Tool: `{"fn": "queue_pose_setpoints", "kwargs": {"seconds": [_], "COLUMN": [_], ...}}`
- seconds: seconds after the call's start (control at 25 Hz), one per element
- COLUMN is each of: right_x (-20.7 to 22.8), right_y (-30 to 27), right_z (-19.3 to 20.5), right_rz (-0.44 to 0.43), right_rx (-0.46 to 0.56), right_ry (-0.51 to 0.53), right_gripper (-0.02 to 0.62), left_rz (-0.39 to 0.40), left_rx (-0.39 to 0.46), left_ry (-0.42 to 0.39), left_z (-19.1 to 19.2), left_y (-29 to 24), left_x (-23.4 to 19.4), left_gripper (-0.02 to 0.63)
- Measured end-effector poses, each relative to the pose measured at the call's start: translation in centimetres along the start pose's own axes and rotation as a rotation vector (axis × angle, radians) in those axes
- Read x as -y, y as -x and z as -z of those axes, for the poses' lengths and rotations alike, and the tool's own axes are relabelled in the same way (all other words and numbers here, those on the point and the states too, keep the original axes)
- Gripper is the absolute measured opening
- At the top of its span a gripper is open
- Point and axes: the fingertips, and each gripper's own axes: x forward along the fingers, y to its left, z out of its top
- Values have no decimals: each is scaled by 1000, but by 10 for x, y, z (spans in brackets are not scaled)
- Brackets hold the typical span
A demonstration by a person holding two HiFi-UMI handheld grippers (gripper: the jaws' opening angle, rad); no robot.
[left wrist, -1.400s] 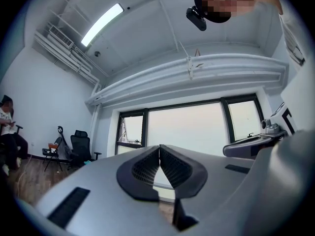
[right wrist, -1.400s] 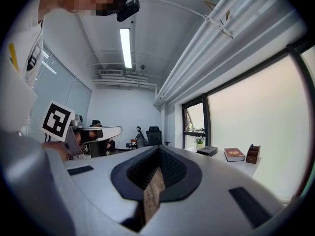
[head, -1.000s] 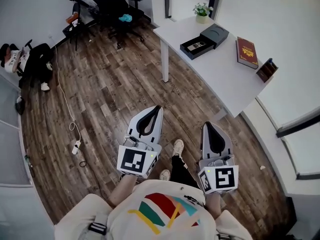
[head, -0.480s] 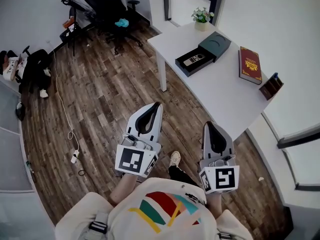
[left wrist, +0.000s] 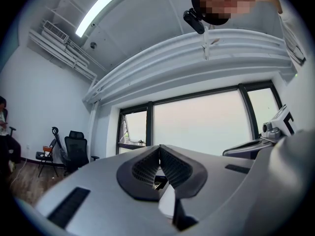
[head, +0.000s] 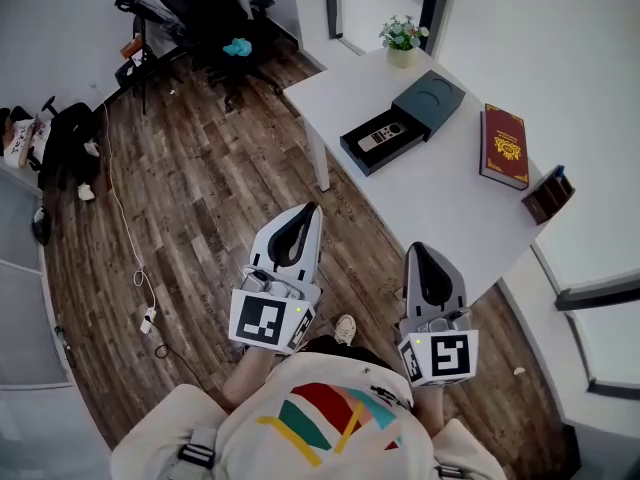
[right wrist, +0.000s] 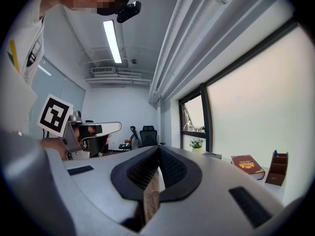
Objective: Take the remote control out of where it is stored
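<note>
Nearest, at the bottom of the head view, the left gripper [head: 312, 209] and the right gripper [head: 415, 249] are held level side by side in front of the person's striped shirt [head: 325, 418]. There are two grippers, and both are clenched with nothing in them. Each gripper view shows its ribbed pads meeting at the tip, with only floor or table visible through the gap behind. Below them is wooden floor [head: 200, 188], so they are well short of the work.

Beyond them stands one white table [head: 440, 208]. On it lies one open black box [head: 362, 151]. The one remote control [head: 382, 136] lies flat inside it, uncovered, with its buttons up. One grey-green lid [head: 430, 98] sits against the box's far end. To the right, well apart from the box, lie one red book [head: 505, 146] and one brown pen holder [head: 548, 194]. One small potted plant [head: 402, 36] stands at the table's far edge. Farthest off, one black office chair [head: 215, 8] stands by the wall.

As I judge it, this is the approach step, and no part of the removal has begun. Next, one gripper needs to be carried over the table to the box. Its jaws should part enough to straddle the remote's narrow width, then come down into the tray and close on it. The lift should be straight up so the remote clears the walls. The other gripper may need to steady the box if it rises with the remote.
</note>
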Motion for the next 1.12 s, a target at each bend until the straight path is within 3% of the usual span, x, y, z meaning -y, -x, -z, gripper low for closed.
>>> {"fn": "queue_pose_setpoints", "kwargs": {"seconds": [0.28,0.6,0.8,1.12], "right_x": [31,59,90,137], "right_y": [-25,-72,-132,-261], "right_z": [3,10,10,-25], "right_rz": [9,38,91,139], "right_rx": [11,5,-15,20], "right_ry": [-34,-44,-9,32], "right_gripper": [-8,-8,-8,-8], "left_rz": [-7,29,80,170], "left_rx": [-28,-34,-16,-10], "left_ry": [-44,-40,-17,2], "left_z": [4,20,30,27], "left_y": [-40,-94,-162,-285], "left_x": [-6,-21,-49,-108], "left_gripper": [11,11,11,11]}}
